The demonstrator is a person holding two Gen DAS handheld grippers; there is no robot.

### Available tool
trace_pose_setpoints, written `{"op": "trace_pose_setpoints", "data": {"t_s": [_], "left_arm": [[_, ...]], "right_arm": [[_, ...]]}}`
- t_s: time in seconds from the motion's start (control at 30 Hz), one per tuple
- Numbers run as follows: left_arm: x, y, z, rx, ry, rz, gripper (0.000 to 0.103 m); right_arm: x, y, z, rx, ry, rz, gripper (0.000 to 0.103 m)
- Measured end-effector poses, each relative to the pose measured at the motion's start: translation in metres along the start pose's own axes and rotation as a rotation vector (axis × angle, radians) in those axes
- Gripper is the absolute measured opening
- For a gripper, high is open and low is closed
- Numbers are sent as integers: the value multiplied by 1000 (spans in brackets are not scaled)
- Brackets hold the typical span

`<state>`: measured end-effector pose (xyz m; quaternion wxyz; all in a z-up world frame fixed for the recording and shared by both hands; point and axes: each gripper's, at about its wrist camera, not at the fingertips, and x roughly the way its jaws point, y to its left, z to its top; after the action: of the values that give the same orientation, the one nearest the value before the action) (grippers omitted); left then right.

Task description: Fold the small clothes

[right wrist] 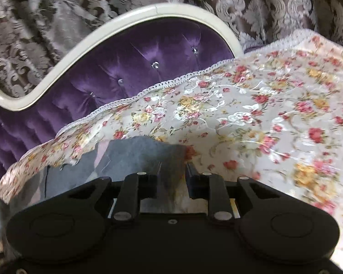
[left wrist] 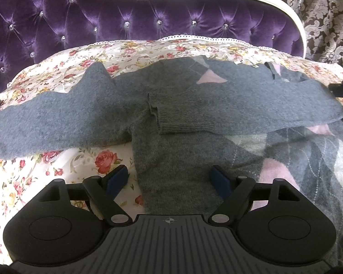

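A grey knit sweater with pink and pale argyle diamonds lies spread on a floral bedspread. One sleeve is folded across its chest, with the ribbed cuff near the middle. My left gripper hovers open over the lower body of the sweater, nothing between its blue pads. My right gripper has its jaws narrowed with the edge of the grey sweater between them. Blur hides whether the pads press on it. It also shows as a dark blur at the sweater's right end, where the right gripper meets the cloth.
A purple tufted headboard with a cream frame stands behind the bed, also seen as the headboard. A patterned curtain hangs beyond it. The bedspread extends bare to the right of the sweater.
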<state>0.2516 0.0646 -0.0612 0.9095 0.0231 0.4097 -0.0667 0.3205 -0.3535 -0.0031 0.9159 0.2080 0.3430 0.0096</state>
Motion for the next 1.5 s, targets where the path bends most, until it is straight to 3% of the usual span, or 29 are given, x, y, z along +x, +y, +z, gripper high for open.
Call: {"op": "trace_pose_setpoints", "data": {"t_s": [0.17, 0.23, 0.33, 0.47, 0.57, 0.7, 0.8, 0.87, 0.9, 1.0, 1.17, 1.23, 1.3, 1.4, 1.5], "left_arm": [[0, 0, 0, 1, 0, 2, 81], [0, 0, 0, 0, 0, 2, 81], [1, 0, 0, 0, -1, 5, 82], [1, 0, 0, 0, 0, 5, 82], [1, 0, -1, 1, -5, 12, 84], [1, 1, -1, -3, -5, 16, 87], [1, 1, -2, -3, -6, 17, 89], [2, 2, -3, -6, -14, 20, 91], [2, 3, -4, -8, -18, 24, 95], [3, 5, -7, -18, -37, 23, 99], [3, 5, -11, -6, -77, 18, 101], [2, 5, -12, -3, -85, 14, 100], [-1, 7, -12, -7, -87, 15, 95], [-14, 14, -11, -14, -84, 35, 86], [-27, 29, -7, 26, -114, 152, 86]], "right_arm": [[23, 3, 2, 3, 58, 2, 37], [28, 9, 2, -35, 76, 5, 9], [32, 21, 9, -158, 43, -129, 9], [40, 17, 21, -183, 41, -212, 4], [29, 14, 19, -171, 16, -199, 16], [-4, 22, 2, -166, -13, -87, 17], [-17, 25, -24, -171, 26, -26, 23], [-16, 20, -44, -171, 96, -51, 24], [-20, 16, -52, -178, 83, -49, 24], [-42, 11, -60, -163, 28, -72, 52], [-91, 23, -72, -169, -75, -18, 62], [-104, 35, -82, -188, -105, 18, 81], [-109, 45, -92, -202, -112, 76, 88], [-110, 63, -106, -249, -105, 137, 89], [-106, 80, -119, -320, -96, 175, 89]]}}
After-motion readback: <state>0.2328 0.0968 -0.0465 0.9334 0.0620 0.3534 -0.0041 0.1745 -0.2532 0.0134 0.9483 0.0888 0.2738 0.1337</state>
